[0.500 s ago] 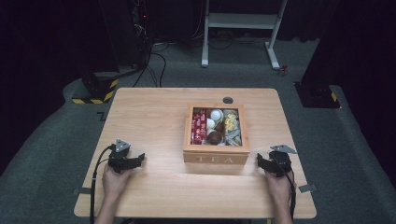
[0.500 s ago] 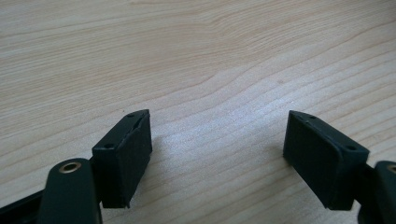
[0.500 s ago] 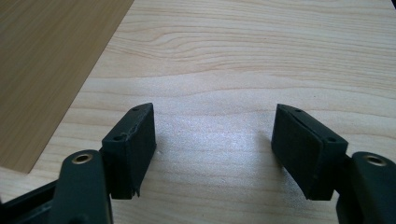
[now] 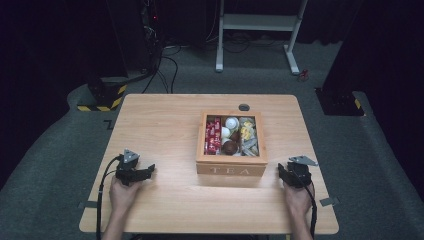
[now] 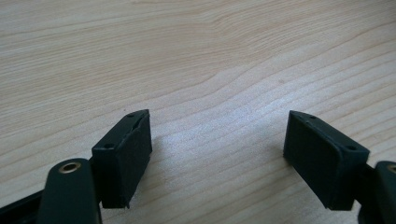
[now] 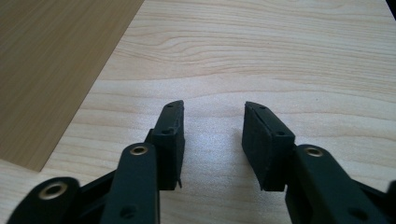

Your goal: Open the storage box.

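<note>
My left gripper [image 4: 149, 170] rests on table [image 4: 165, 120], jaws spread wide, nothing between, bare wood under pads [image 5: 123, 161]. Tea box [image 4: 231, 170] well to right of these fingers, lid off, compartments showing red packets [image 4: 213, 136], white and brown rounds, yellow sachets. Box sits centred between both hands, likely for equal reach. My right gripper [image 4: 281, 172] just beside box's right end, jaws parted, empty, box wall at its left; looks parked ready.
</note>
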A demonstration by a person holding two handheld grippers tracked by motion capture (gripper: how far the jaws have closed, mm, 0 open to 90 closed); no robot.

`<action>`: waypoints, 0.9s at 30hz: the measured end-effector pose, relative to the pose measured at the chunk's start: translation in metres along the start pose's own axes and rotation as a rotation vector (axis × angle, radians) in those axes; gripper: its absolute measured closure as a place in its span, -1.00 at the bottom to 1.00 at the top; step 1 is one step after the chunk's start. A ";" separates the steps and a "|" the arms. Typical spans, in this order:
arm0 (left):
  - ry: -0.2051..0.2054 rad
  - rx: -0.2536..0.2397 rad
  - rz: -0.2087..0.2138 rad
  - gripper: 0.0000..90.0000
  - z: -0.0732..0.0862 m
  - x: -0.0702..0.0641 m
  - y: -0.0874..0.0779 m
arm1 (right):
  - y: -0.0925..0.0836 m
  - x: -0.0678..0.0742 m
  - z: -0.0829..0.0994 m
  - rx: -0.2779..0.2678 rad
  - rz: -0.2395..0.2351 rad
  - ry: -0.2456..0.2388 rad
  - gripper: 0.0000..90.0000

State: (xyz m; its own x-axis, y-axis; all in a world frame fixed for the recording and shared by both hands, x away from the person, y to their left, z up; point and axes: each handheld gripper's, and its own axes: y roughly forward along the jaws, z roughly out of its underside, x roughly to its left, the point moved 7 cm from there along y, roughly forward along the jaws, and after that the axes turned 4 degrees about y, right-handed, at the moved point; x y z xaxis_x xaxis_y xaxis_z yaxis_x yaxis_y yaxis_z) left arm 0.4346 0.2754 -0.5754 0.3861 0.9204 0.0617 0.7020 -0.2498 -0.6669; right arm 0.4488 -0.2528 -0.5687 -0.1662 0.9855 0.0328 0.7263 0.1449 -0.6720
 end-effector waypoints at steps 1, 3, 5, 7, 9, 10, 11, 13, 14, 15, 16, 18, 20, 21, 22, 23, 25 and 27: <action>0.000 0.000 0.000 -0.47 0.000 0.000 0.000 | 0.000 0.000 0.000 0.000 0.000 0.000 0.36; -0.001 0.000 0.000 -0.47 0.000 0.000 0.000 | -0.001 -0.001 0.000 0.005 -0.008 0.000 0.44; -0.002 -0.001 0.000 -0.47 0.000 0.000 0.000 | -0.002 -0.001 0.001 0.005 -0.023 -0.004 0.53; -0.006 -0.002 0.002 -0.47 0.000 0.000 0.000 | -0.005 0.001 0.003 0.005 -0.034 -0.014 0.63; -0.006 -0.002 0.003 -0.47 0.000 0.000 0.000 | -0.007 0.001 0.004 -0.007 -0.042 -0.018 0.68; -0.006 -0.002 0.004 -0.47 0.000 0.000 0.000 | -0.008 0.001 0.004 -0.013 -0.043 -0.017 0.69; -0.006 -0.002 0.003 -0.47 0.000 0.000 0.000 | -0.007 0.001 0.005 -0.015 -0.037 -0.022 0.69; -0.005 -0.002 0.002 -0.47 0.000 0.000 0.000 | -0.008 0.002 0.007 -0.007 -0.034 -0.027 0.70; -0.005 -0.001 0.002 -0.47 0.000 0.000 0.000 | -0.008 0.003 0.007 -0.013 -0.035 -0.031 0.69; -0.004 -0.001 0.002 -0.47 0.000 0.000 0.000 | -0.009 0.004 0.007 -0.016 -0.040 -0.037 0.69; -0.003 -0.001 0.002 -0.47 0.000 0.000 0.000 | -0.009 0.005 0.007 -0.019 -0.045 -0.042 0.67; -0.005 -0.002 0.002 -0.47 0.000 0.000 0.000 | -0.010 0.008 0.008 -0.013 -0.048 -0.049 0.60; -0.005 -0.002 0.002 -0.47 0.000 0.000 0.000 | -0.011 0.009 0.009 -0.016 -0.060 -0.050 0.54; -0.003 -0.001 0.001 -0.47 0.000 0.000 0.000 | -0.011 0.010 0.010 -0.012 -0.068 -0.049 0.51; -0.001 0.000 0.001 -0.47 0.000 0.000 0.000 | -0.011 0.010 0.010 -0.011 -0.073 -0.050 0.49; -0.001 0.000 0.000 -0.47 0.000 0.000 0.000 | -0.012 0.011 0.011 -0.002 -0.075 -0.048 0.47; -0.002 -0.001 0.000 -0.47 0.000 0.000 0.000 | -0.014 0.014 0.012 0.002 -0.084 -0.056 0.45; -0.004 -0.001 0.002 -0.47 0.000 0.000 0.000 | -0.016 0.016 0.013 0.003 -0.085 -0.073 0.43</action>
State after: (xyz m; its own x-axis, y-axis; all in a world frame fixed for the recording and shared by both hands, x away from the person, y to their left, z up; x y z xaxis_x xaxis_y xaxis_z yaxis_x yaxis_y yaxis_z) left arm 0.4345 0.2753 -0.5754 0.3849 0.9212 0.0576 0.7018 -0.2516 -0.6665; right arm 0.4258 -0.2400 -0.5676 -0.2751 0.9607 0.0360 0.7058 0.2272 -0.6709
